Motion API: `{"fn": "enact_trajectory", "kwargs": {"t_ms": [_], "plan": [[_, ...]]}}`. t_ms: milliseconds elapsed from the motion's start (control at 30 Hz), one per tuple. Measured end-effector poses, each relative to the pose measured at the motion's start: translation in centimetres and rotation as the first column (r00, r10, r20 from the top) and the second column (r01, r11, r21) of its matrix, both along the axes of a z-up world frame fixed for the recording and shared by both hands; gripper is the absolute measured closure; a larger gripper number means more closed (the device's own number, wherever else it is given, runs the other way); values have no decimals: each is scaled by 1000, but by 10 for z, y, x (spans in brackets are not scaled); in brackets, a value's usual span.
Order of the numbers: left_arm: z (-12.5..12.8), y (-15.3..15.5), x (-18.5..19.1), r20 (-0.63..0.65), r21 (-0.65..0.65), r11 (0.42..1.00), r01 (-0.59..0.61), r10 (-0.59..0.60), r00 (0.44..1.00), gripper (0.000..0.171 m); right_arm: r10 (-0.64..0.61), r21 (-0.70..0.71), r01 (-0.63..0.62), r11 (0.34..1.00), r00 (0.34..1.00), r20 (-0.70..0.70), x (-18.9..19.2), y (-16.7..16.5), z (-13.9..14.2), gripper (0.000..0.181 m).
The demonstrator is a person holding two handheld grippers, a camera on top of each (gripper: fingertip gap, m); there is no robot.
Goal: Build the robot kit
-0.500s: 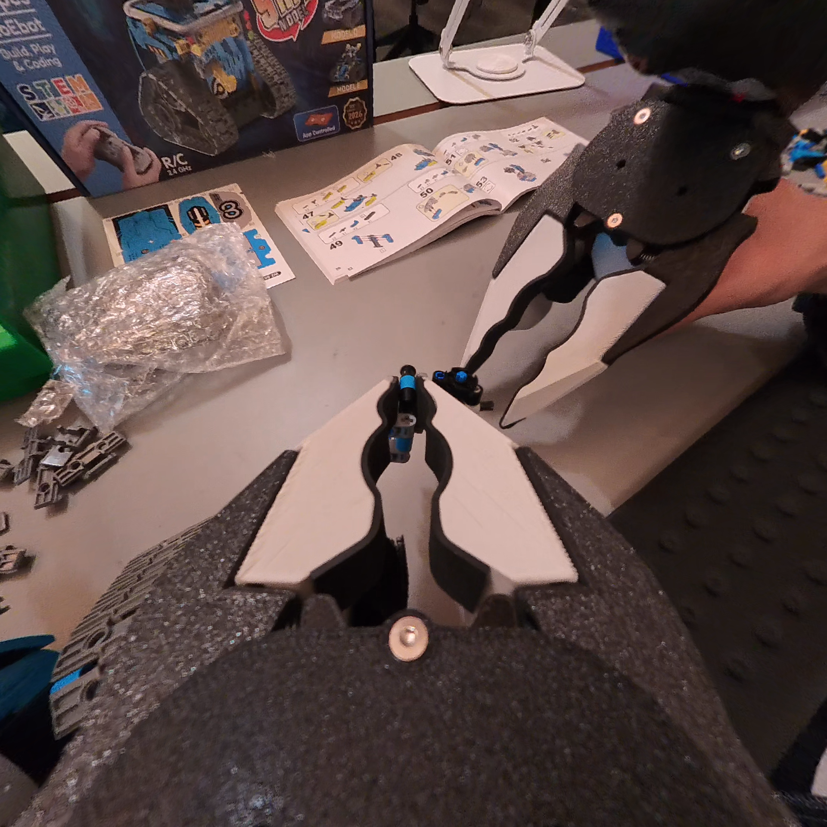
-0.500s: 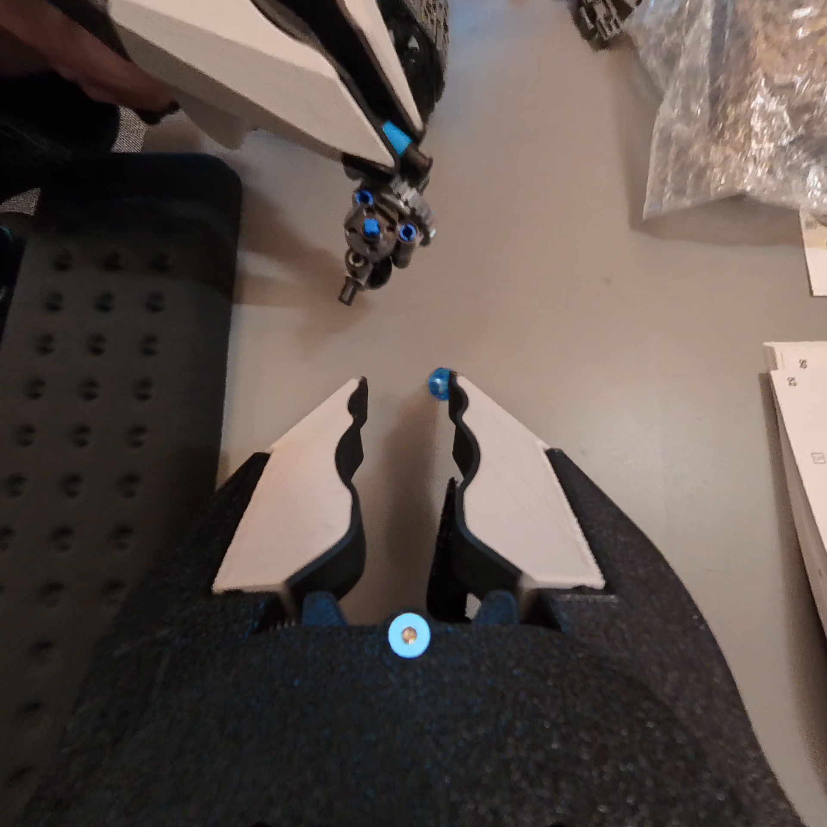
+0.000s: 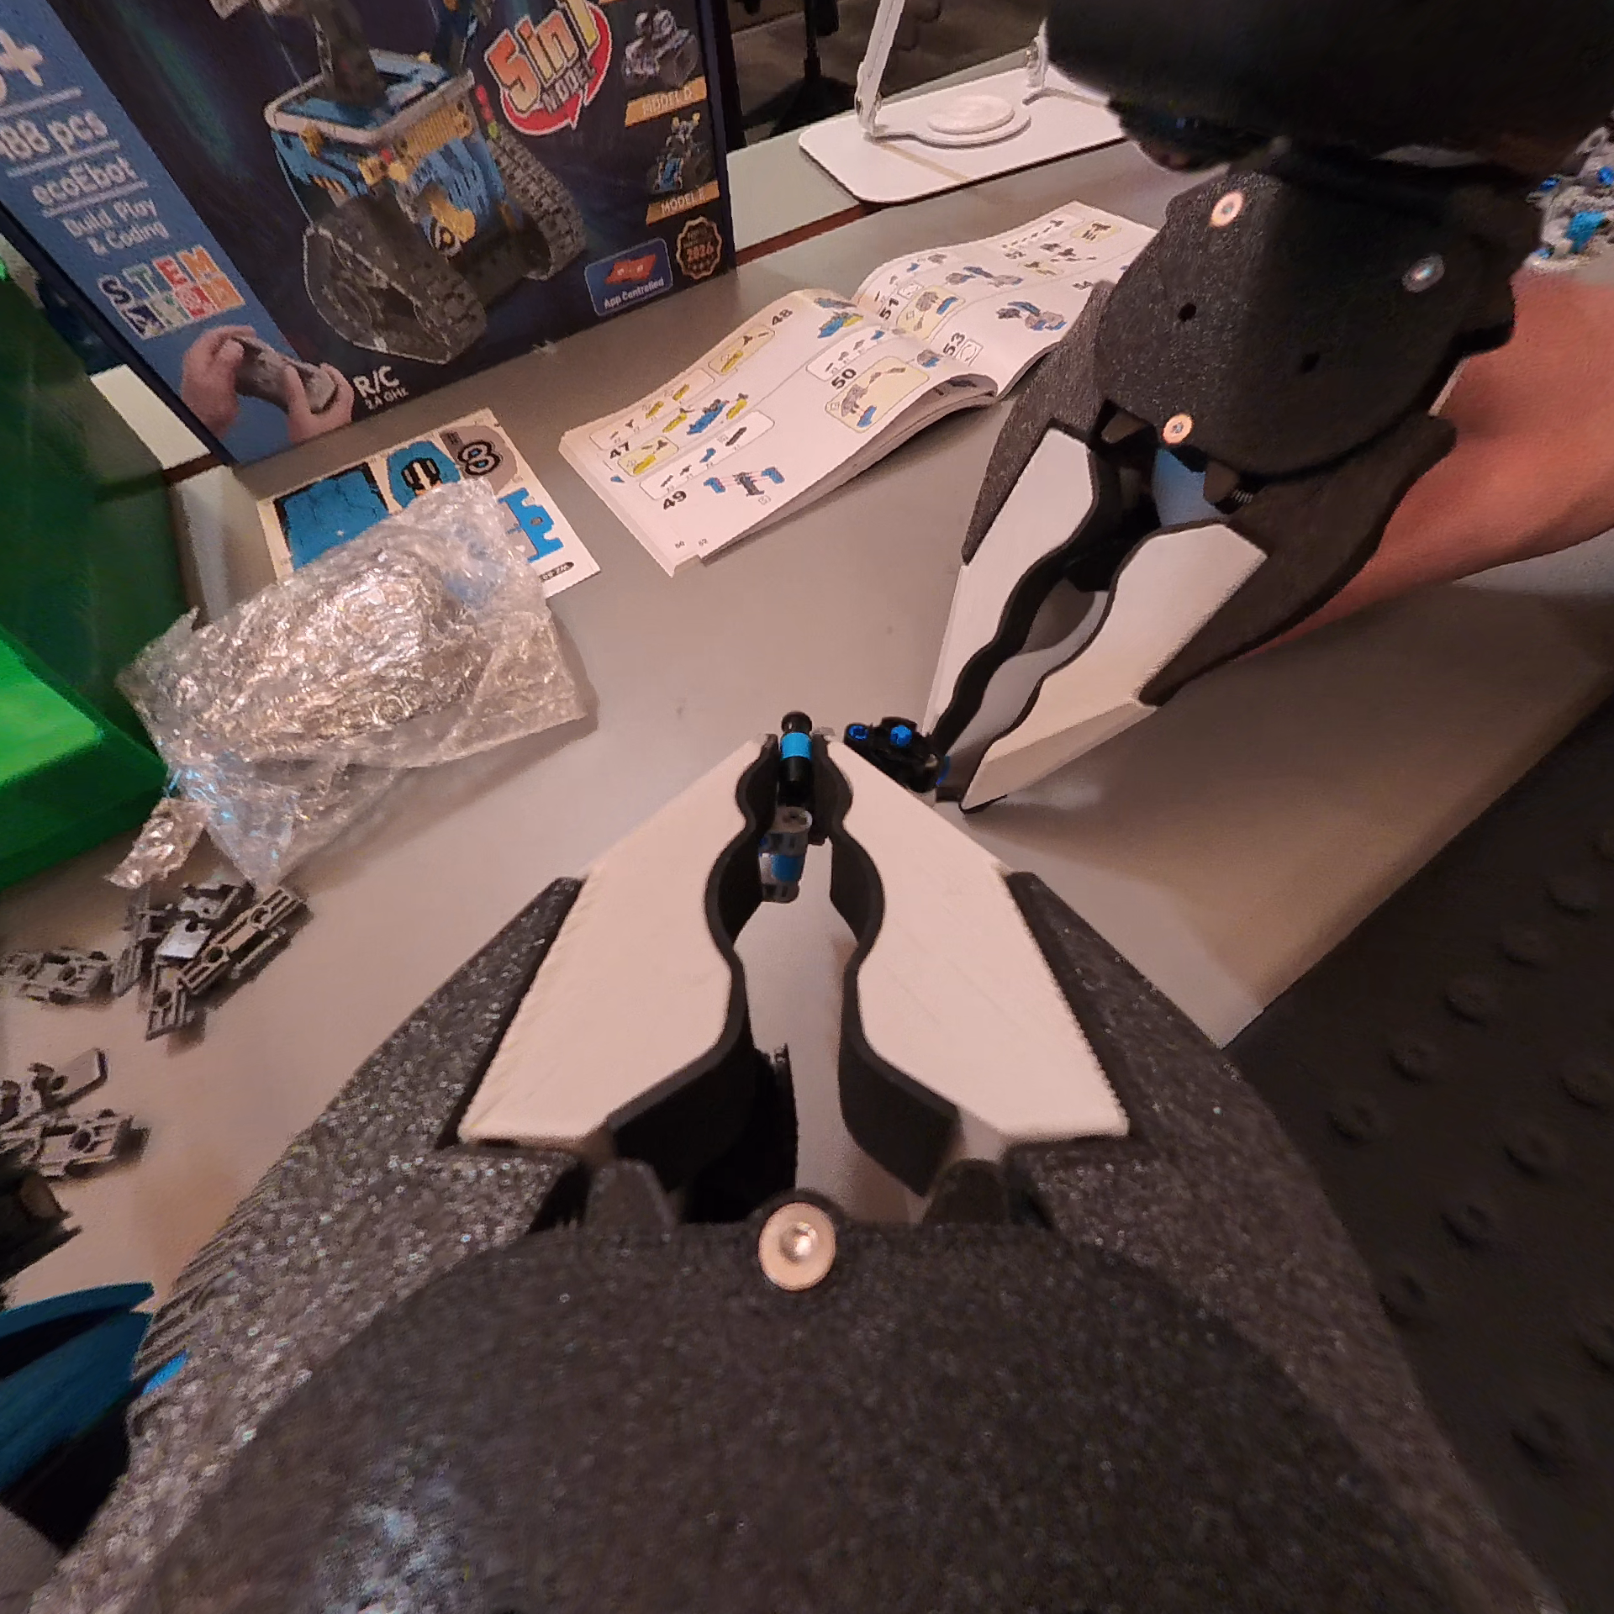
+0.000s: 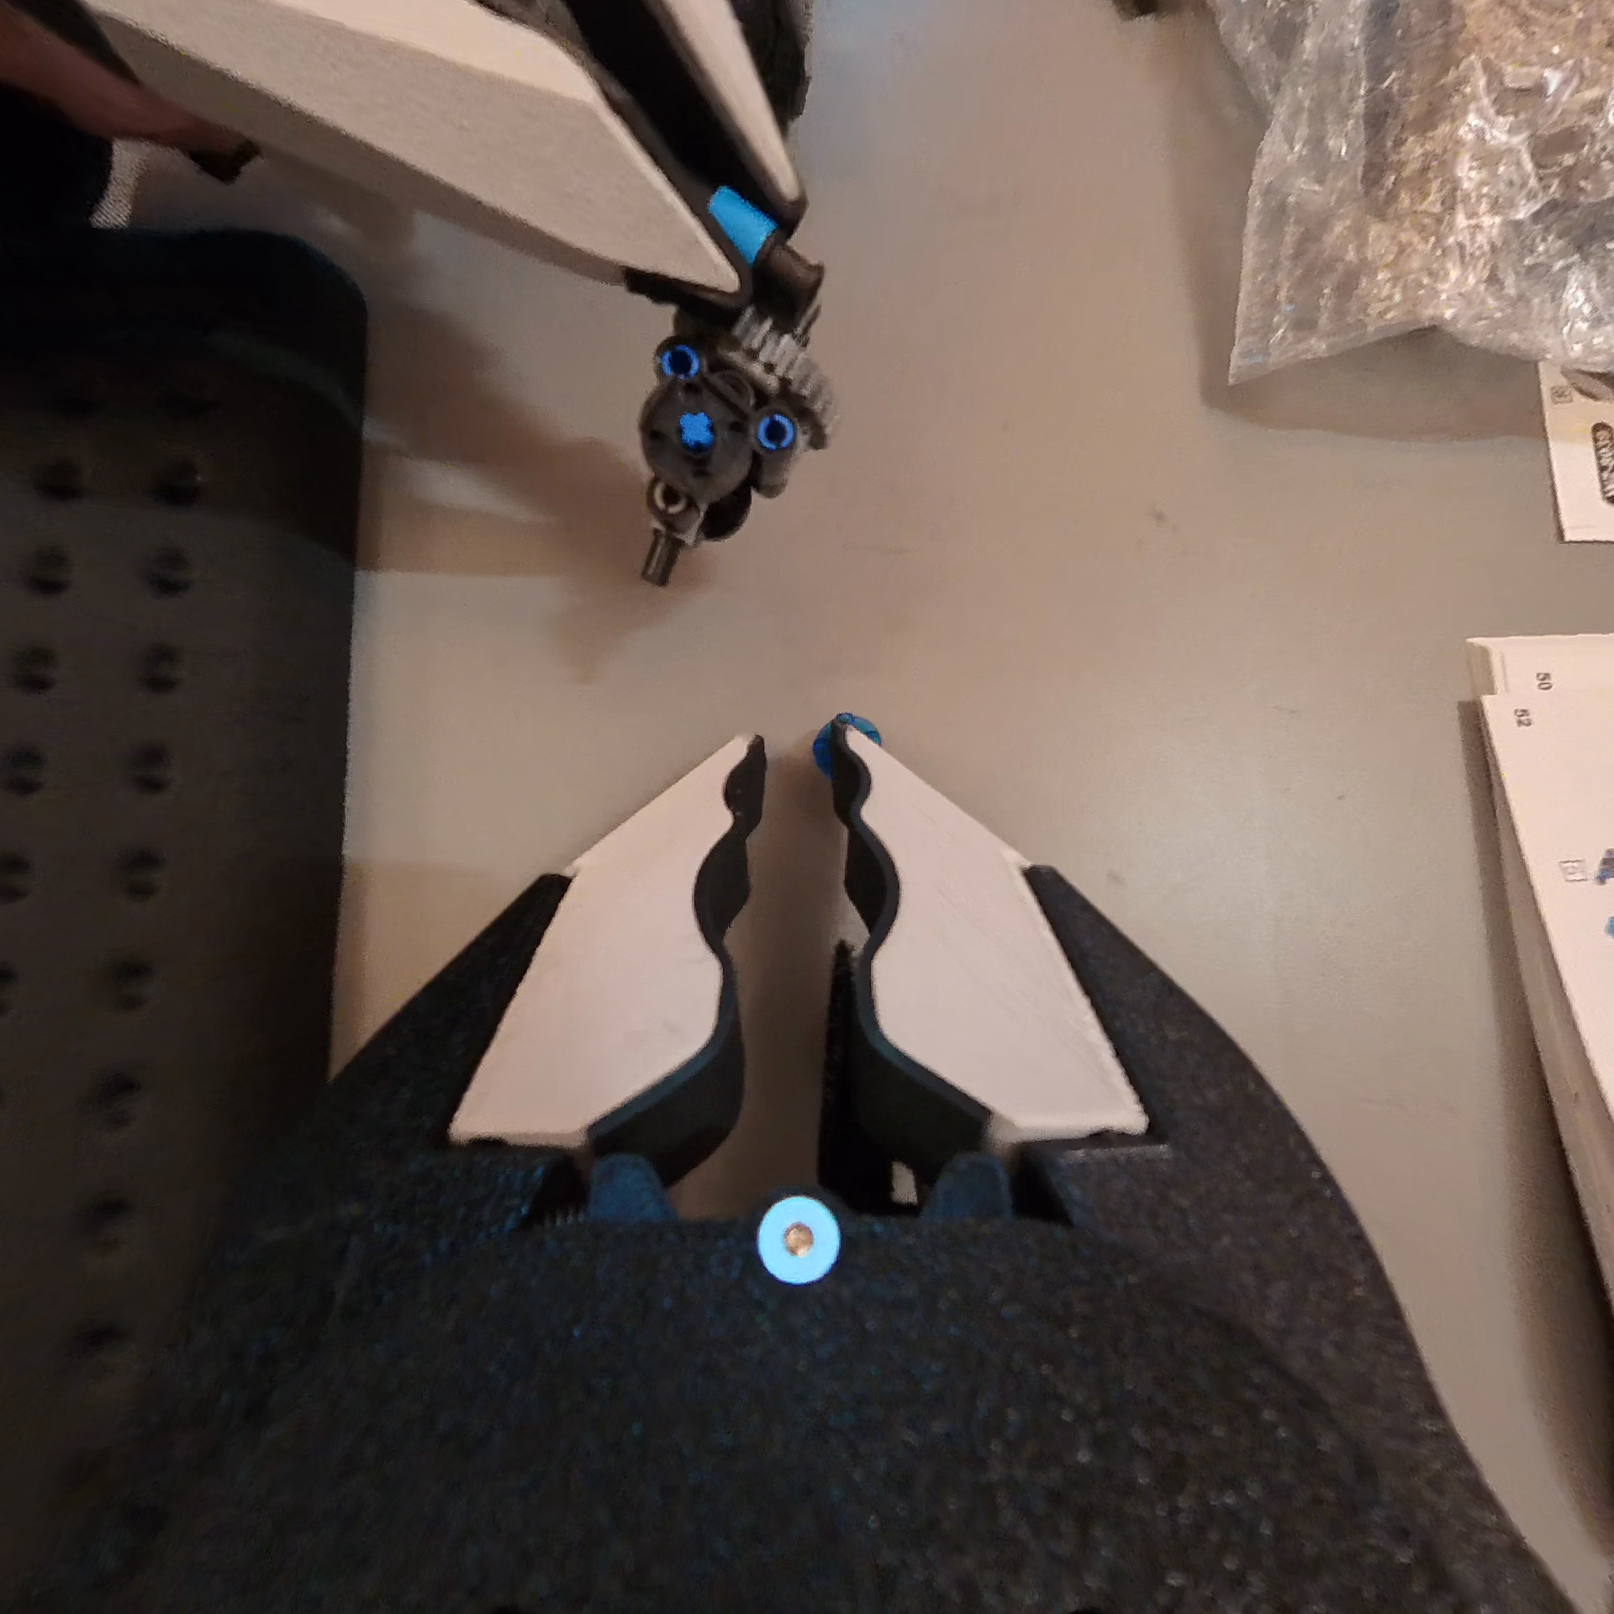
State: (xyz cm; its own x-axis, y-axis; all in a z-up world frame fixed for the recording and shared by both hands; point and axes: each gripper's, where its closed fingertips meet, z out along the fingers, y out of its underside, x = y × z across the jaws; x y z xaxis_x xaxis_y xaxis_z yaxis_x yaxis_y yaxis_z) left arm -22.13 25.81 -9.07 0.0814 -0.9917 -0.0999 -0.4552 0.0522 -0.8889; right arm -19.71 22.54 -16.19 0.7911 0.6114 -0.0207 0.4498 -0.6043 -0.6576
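Your left hand-held gripper (image 3: 793,753) pinches a black-and-blue axle piece (image 3: 793,769), with a small gear assembly (image 4: 734,437) hanging just beyond its tips over the table (image 4: 1092,568). Your right hand-held gripper (image 4: 796,744) has narrowed since the earlier frames — still parted, empty, a blue pin (image 4: 823,744) touching one tip.

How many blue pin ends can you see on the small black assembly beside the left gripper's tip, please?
3 on the assembly: one at its upper left, one in the middle, one at the right. More may be hidden on its far side.
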Motion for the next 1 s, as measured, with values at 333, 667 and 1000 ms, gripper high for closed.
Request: {"fn": "enact_trajectory", "kwargs": {"t_ms": [333, 667, 1000], "plan": [[8, -3, 1, 31, 66, 998, 21, -23, 999, 164, 56, 67, -77, 995, 960, 273, 7, -7, 5, 160], [8, -7, 1, 27, 60, 997, 46, -47, 999, 164, 52, -38, -50, 998, 996, 77, 8, -4, -2, 162], [7, -4, 3, 50, 73, 997, 22, -25, 998, 164, 11, -80, -13, 997, 1000, -29, 9, 1, 2, 177]]}}
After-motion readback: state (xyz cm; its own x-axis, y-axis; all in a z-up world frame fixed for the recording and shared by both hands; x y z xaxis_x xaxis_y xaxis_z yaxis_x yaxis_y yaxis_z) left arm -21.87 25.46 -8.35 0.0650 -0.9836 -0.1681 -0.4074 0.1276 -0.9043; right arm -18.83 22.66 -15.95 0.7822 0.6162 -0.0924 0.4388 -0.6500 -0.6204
